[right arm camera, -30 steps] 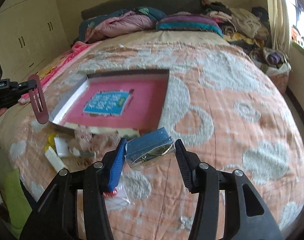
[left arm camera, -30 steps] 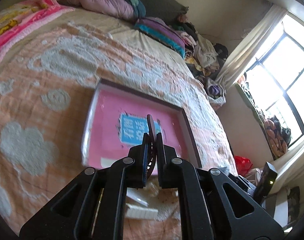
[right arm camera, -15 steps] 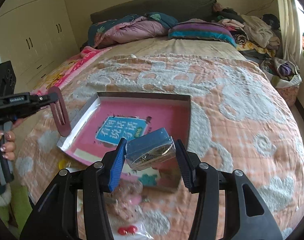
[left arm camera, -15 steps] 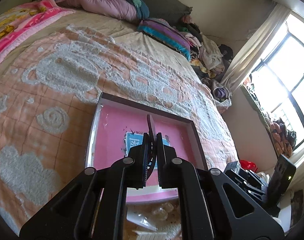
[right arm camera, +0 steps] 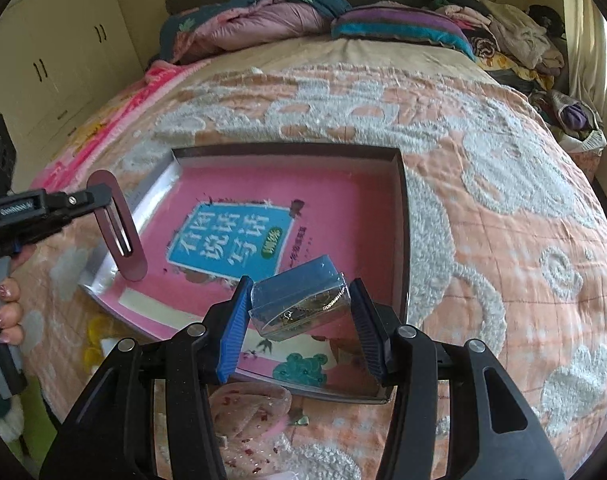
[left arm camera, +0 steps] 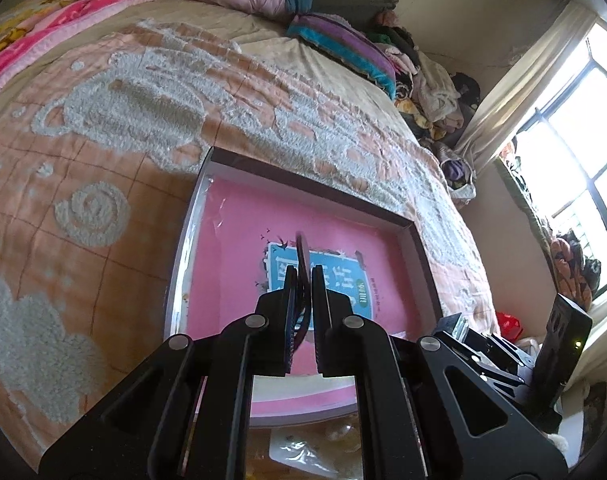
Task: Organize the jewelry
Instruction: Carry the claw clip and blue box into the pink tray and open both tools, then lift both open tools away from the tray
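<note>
Now the right gripper clamps a clear box with a chain inside, hovering over the tray at its five o'clock corner. The left gripper, pinched on a hair clip, waits at nine o'clock. Lower each flat onto the pink floor before releasing, well apart.

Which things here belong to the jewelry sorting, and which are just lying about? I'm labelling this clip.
Part of the job:
- clear jewelry box, gripped by the right gripper
- hair clip, clamped in the left gripper
- pink-lined tray
- loose packets at the tray's near edge

Lying about:
- folded quilt
- striped pillow
- clothes pile
- bedspread
</note>
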Available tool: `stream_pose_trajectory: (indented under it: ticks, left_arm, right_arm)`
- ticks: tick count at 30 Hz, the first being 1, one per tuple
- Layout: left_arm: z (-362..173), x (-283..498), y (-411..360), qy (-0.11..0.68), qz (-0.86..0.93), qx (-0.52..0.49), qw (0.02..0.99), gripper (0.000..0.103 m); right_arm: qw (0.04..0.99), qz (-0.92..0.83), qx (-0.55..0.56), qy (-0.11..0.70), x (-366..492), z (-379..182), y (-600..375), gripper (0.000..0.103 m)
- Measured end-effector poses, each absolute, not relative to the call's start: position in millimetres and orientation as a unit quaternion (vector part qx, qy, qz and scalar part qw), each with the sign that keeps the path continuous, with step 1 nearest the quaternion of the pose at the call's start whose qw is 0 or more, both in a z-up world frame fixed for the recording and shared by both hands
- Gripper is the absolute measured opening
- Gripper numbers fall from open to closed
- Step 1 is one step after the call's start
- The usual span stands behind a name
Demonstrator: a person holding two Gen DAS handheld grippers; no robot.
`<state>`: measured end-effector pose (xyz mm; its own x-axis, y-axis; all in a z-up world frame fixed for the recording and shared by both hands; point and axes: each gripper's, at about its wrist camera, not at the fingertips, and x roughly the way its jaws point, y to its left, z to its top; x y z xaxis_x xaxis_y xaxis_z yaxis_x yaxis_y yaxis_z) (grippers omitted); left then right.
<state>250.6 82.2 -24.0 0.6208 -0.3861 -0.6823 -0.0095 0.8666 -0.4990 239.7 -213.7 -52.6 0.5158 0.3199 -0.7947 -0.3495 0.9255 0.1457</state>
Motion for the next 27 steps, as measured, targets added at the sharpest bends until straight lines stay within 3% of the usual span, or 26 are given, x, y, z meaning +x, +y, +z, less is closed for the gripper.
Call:
stream_pose_trajectory:
  ticks: [9, 19, 21, 23, 27]
  left_arm:
    - [-29, 251, 83, 0.428, -0.101, -0.229, 0.868, 0.002]
    - [-13, 235, 78, 0.422, -0.102, -0.211, 0.876, 0.002]
    - [-7, 229, 76, 0.42, -0.101, -0.205, 0.878, 0.005]
    - [0, 222, 74, 0.415, -0.101, -0.2, 0.882, 0.019]
    - [16, 207, 70, 0.403, -0.101, -0.193, 0.889, 0.035]
  right_arm:
    - [0.865, 0.18, -0.01, 0.467, 240, -65, -219, 0.049]
    - [0.883, 0.177, 0.022, 0.434, 212, -32, -243, 0.072]
    - [0.887, 0.177, 0.03, 0.425, 204, -23, -248, 0.076]
    - [0.894, 0.176, 0.035, 0.411, 194, -10, -255, 0.08]
    - [0.903, 0.18, 0.042, 0.389, 176, 10, -264, 0.083]
